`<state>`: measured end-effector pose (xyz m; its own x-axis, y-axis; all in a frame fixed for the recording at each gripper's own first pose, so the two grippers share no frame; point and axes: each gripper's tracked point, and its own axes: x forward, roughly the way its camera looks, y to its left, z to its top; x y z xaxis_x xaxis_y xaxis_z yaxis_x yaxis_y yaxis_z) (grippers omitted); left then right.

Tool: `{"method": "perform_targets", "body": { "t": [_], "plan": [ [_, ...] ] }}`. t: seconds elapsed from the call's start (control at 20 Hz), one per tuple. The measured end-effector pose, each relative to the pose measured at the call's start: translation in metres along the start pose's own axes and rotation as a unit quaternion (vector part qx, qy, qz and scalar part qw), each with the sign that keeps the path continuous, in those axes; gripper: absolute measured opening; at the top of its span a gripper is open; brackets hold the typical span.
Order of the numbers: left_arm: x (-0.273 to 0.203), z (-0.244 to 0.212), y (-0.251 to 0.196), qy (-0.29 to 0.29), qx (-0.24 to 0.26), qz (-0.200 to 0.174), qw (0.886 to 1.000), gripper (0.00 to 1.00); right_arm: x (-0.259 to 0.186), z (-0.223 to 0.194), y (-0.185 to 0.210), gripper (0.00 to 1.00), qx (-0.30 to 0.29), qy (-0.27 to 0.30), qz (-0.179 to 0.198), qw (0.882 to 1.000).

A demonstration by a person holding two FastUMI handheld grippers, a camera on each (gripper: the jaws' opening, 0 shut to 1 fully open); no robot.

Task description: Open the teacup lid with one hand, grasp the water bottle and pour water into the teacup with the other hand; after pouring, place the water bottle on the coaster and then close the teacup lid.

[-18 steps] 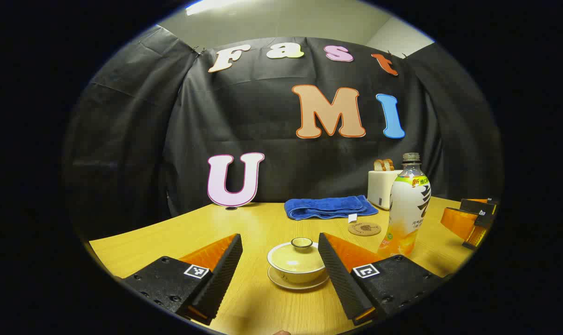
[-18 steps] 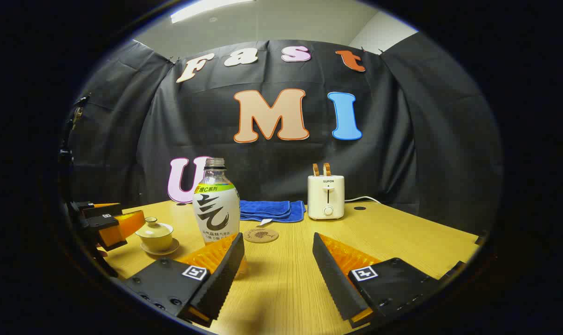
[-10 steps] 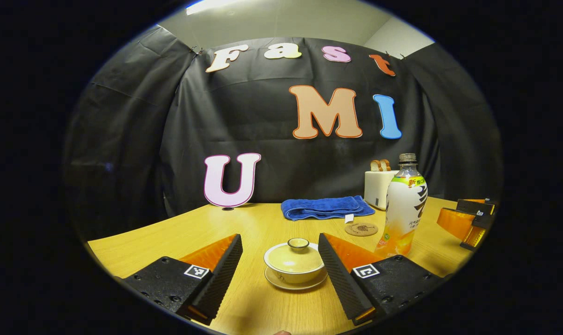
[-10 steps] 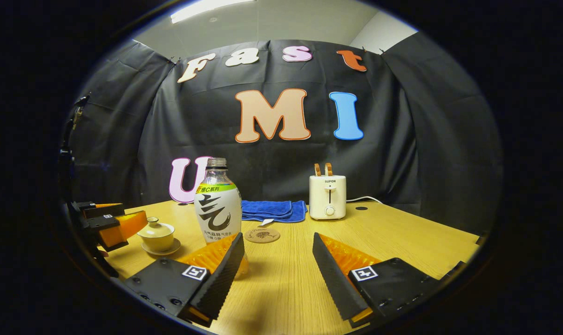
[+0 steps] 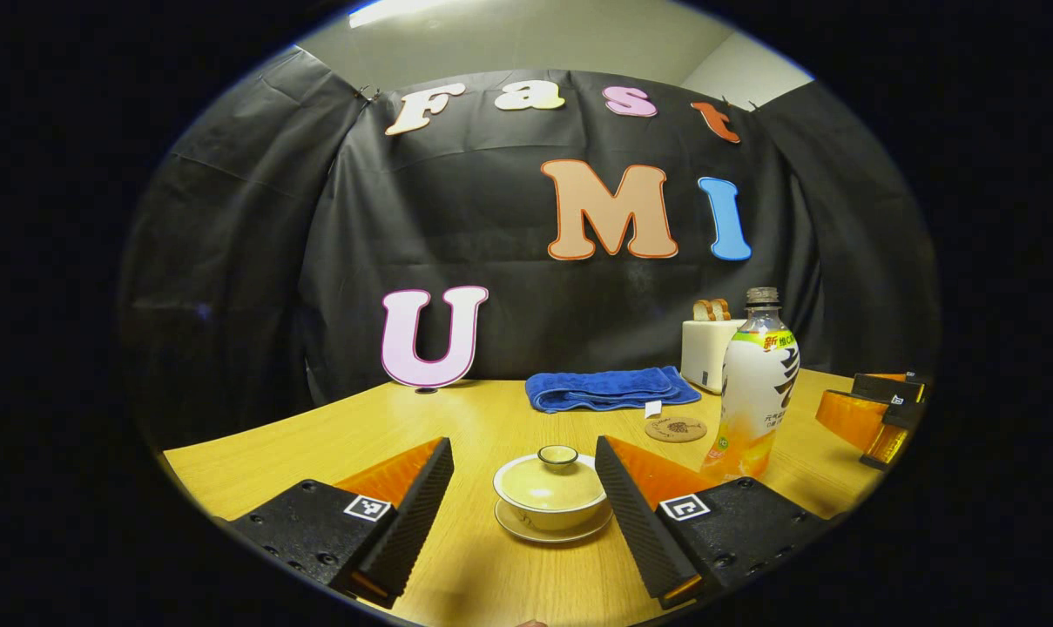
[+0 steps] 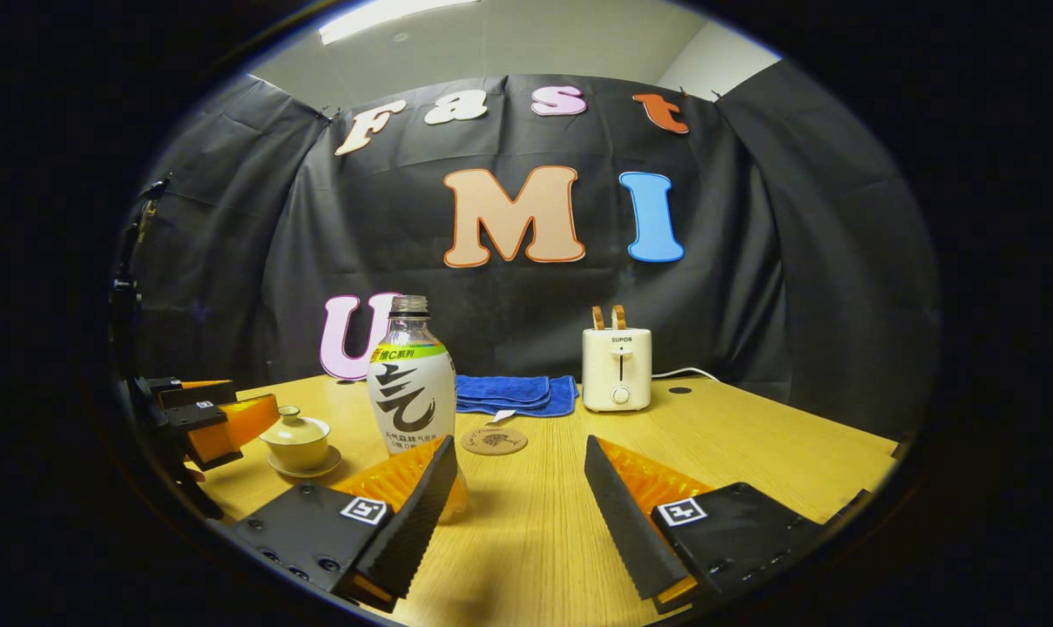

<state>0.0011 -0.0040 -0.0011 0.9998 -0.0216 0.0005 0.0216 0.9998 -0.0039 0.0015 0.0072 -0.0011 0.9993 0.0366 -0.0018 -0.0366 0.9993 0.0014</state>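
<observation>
Since the frames just before, very little on your yellow wooden table [image 5: 317, 444] had changed: in the left gripper view the scene had slid a touch leftward and then settled, while in the right gripper view the water bottle [image 6: 411, 383] and the toaster [image 6: 617, 369] had drifted slightly to the right, so your right hand had swung a little and your left had come to rest. The toaster stood at the back near the booth wall, with the folded blue towel [image 6: 510, 393] just beside it. The water bottle stood upright on the table, capless, just past the left finger of your right gripper [image 6: 519, 492] and outside its gap. You held your left gripper [image 5: 523, 498] level and low over the table, its fingers spread wide with nothing between the pads; the teacup [image 5: 550, 496] sat on its saucer [image 5: 552, 531] just ahead, centred in the gap, with its lid [image 5: 550, 482] on. Your right gripper was likewise level and gaped wide, empty, aimed at bare tabletop between the bottle and the toaster. In the left gripper view it showed off to the right, well apart from the cup. The small round coaster [image 5: 675, 428] lay flat in front of the towel, near the bottle but not touching it.
</observation>
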Motion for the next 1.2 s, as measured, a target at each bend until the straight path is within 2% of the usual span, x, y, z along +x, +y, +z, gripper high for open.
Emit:
{"method": "perform_targets", "body": {
  "t": [0.25, 0.3, 0.6, 0.65, 0.8, 0.85, 1.05, 1.2],
  "plan": [
    [0.000, 0.001, -0.004, 0.000, 0.000, -0.009, 1.000, 0.95, -0.001, 0.000, 0.009, 0.93, 0.001, 0.001, 0.031, 1.000],
    [0.000, 0.000, -0.003, 0.000, -0.001, -0.009, 1.000, 0.95, -0.001, 0.000, 0.009, 0.95, 0.001, 0.001, 0.033, 0.999],
    [0.003, -0.006, -0.009, 0.018, 0.017, -0.014, 1.000, 0.96, -0.001, -0.003, 0.022, 0.95, 0.003, 0.005, 0.067, 0.998],
    [0.003, -0.007, -0.009, 0.022, 0.020, -0.011, 0.999, 0.95, 0.000, -0.002, 0.021, 0.93, 0.003, 0.004, 0.070, 0.998],
    [0.001, 0.005, -0.005, -0.004, -0.006, -0.003, 1.000, 0.95, 0.000, -0.001, 0.021, 0.95, 0.002, 0.003, 0.070, 0.998],
    [0.002, 0.000, -0.005, 0.004, 0.002, -0.002, 1.000, 0.94, -0.001, -0.001, 0.021, 0.93, 0.002, 0.002, 0.070, 0.998],
    [0.008, 0.002, -0.015, -0.003, -0.001, -0.025, 1.000, 0.95, 0.000, -0.002, 0.025, 0.95, 0.002, 0.004, 0.081, 0.997],
    [0.014, -0.007, -0.021, 0.018, 0.013, -0.037, 0.999, 0.94, 0.001, -0.003, 0.028, 0.94, 0.004, 0.008, 0.092, 0.996]
  ]
}}
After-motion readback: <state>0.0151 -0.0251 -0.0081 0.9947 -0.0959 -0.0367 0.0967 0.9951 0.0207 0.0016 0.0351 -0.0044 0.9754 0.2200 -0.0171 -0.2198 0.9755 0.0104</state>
